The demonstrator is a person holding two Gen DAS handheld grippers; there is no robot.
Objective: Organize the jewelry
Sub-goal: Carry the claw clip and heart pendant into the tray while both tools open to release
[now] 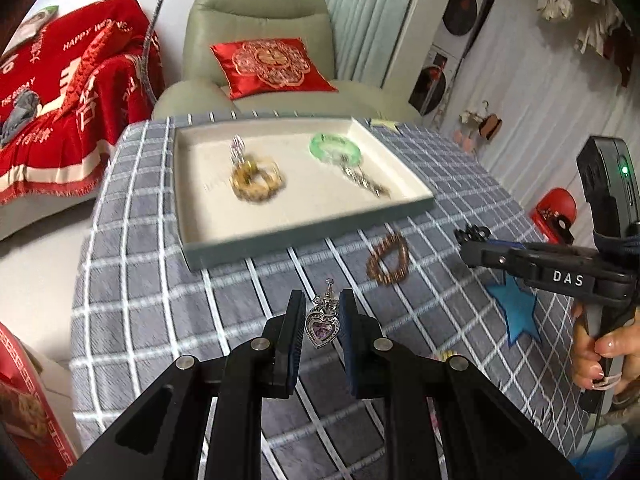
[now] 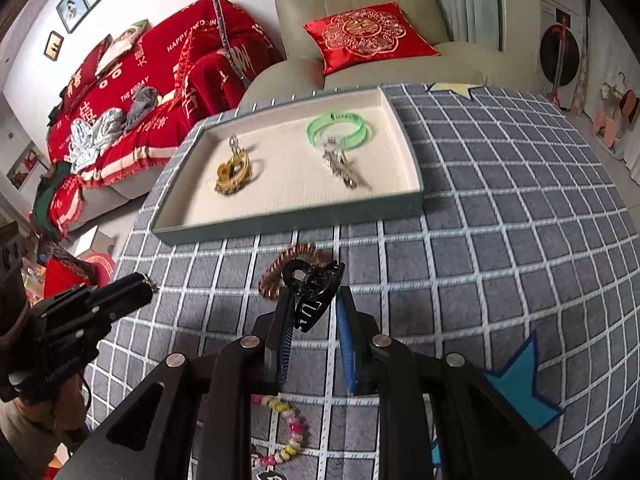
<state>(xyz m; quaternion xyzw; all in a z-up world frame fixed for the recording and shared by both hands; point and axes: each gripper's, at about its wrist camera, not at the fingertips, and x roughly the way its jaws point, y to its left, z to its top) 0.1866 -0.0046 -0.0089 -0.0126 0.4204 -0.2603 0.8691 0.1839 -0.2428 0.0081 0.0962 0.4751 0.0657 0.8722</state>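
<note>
My left gripper (image 1: 320,312) is shut on a silver heart pendant (image 1: 322,324) with a purple stone, held above the checked tablecloth. My right gripper (image 2: 314,300) is shut on a black hair claw clip (image 2: 312,284), also lifted off the cloth. A shallow cream-lined tray (image 1: 304,224) (image 2: 288,222) lies beyond both, holding a green bangle (image 1: 335,148) (image 2: 340,128), a yellow beaded bracelet (image 1: 256,180) (image 2: 234,176) and a silver piece (image 1: 366,182) (image 2: 342,168). A brown beaded bracelet (image 1: 390,258) (image 2: 276,272) lies on the cloth before the tray.
A pink and yellow bead bracelet (image 2: 288,428) lies under my right gripper. Blue star stickers (image 1: 518,312) (image 2: 520,388) mark the cloth. A grey armchair with a red cushion (image 1: 272,66) stands behind the table, a red-covered sofa (image 2: 140,92) to its left.
</note>
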